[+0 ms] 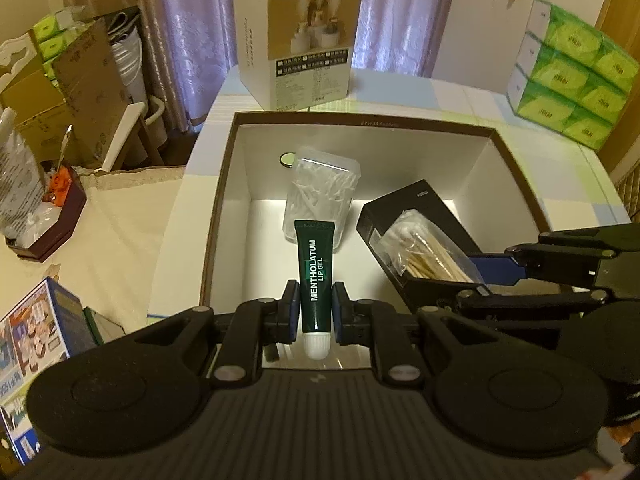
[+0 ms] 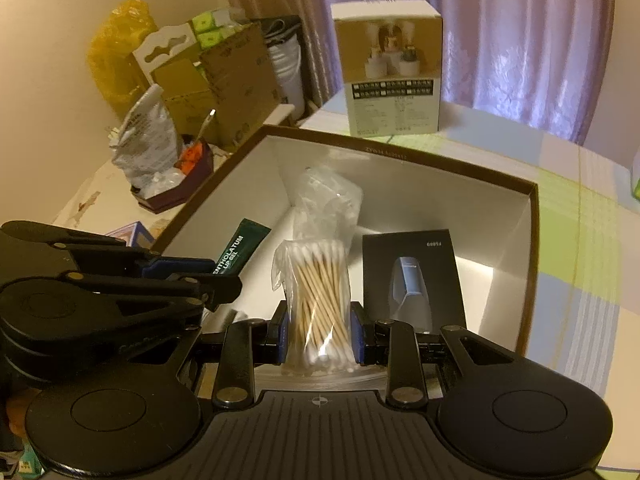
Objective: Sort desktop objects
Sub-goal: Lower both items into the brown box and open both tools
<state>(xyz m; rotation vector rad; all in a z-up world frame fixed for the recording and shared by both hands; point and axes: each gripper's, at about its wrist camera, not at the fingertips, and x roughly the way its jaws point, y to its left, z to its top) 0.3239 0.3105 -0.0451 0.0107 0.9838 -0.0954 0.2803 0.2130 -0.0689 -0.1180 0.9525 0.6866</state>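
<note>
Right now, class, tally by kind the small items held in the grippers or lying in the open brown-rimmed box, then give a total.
Lip gel tubes: 1, the lip gel tube in the left gripper
Cotton swab packs: 1, the cotton swab pack in the right gripper
Clear plastic containers: 1, clear container
Black boxes: 1, black box
Round discs: 1, disc
Total: 5

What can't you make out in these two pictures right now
- Black box, left wrist view: its near end is hidden by the cotton swab bag.
- Lip gel tube, right wrist view: its lower part is covered by the left hand-held gripper.
- Small print on the white carton: too blurred to read in either view.
</note>
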